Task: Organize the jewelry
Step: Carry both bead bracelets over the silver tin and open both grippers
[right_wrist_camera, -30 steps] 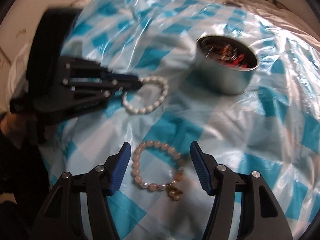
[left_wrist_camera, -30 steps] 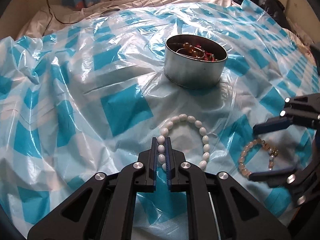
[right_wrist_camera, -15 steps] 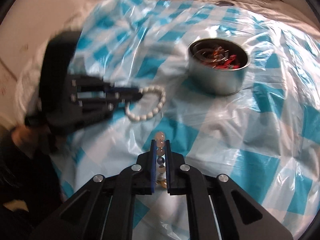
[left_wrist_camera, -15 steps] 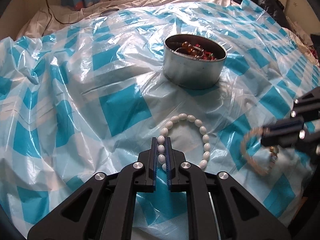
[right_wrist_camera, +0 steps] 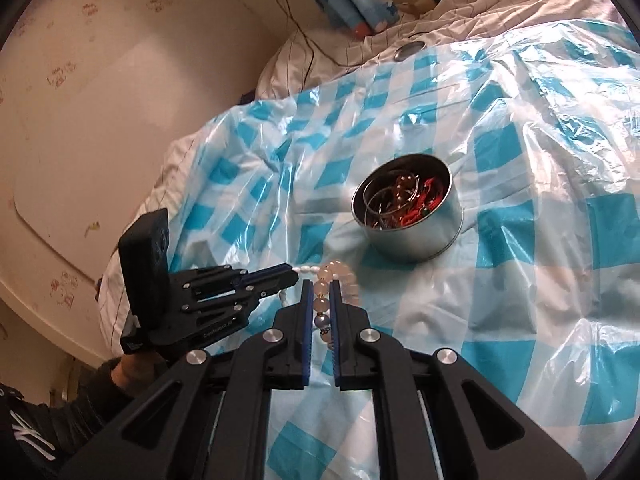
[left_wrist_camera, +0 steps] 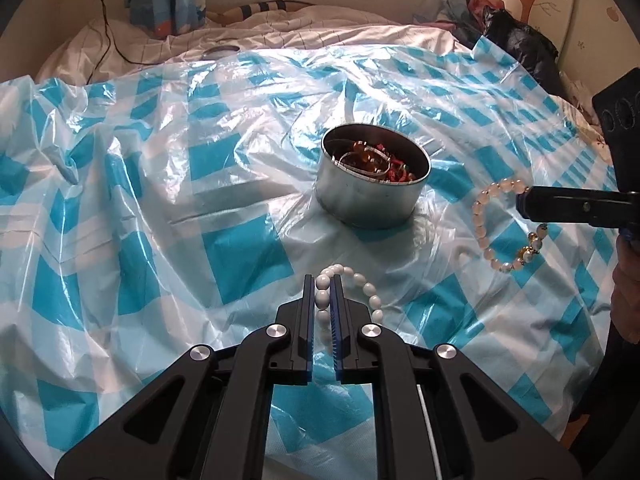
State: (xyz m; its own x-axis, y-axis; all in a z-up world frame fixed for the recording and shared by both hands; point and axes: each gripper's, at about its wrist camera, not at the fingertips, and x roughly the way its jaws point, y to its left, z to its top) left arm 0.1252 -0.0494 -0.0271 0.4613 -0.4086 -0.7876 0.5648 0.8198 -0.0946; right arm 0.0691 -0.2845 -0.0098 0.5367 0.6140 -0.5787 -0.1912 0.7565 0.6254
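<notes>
- Since a second earlier: right gripper (right_wrist_camera: pixel 321 292) went from jaws wide around the pale pink bracelet (left_wrist_camera: pixel 498 224) to fully clamped on it, then lifted it off the plastic sheet (left_wrist_camera: pixel 160 200). Bracelet hung in the air from the jaw tips in the left wrist view.
- Left gripper (left_wrist_camera: pixel 322 292) was already clamped on the white bead bracelet (left_wrist_camera: pixel 360 284); it rose slightly, so the loop looked partly lifted. Cannot tell whether its far side was clear of the sheet.
- Tin (left_wrist_camera: pixel 372 184) had not moved: about 12 o'clock from the left gripper tips, near; about 1 o'clock from the right gripper tips. It already held red and amber pieces.
- Meaning for the task, my read: both loose bracelets were now gripped, nothing else lay loose on the sheet in view, so what remained was carry and drop into the tin.
- Pose, left: pointed steeply down at the sheet, jaws nearly closed with white beads pinched between the pads.
- Pose, right: pointed down less steeply, jaws closed on pink beads and a grey bead; seen from the left camera it came in level from 3 o'clock, the person's hand (left_wrist_camera: pixel 626 280) behind it.
- The two gripper tips sat just beside each other in the right wrist view; risk of the loops tangling.
</notes>
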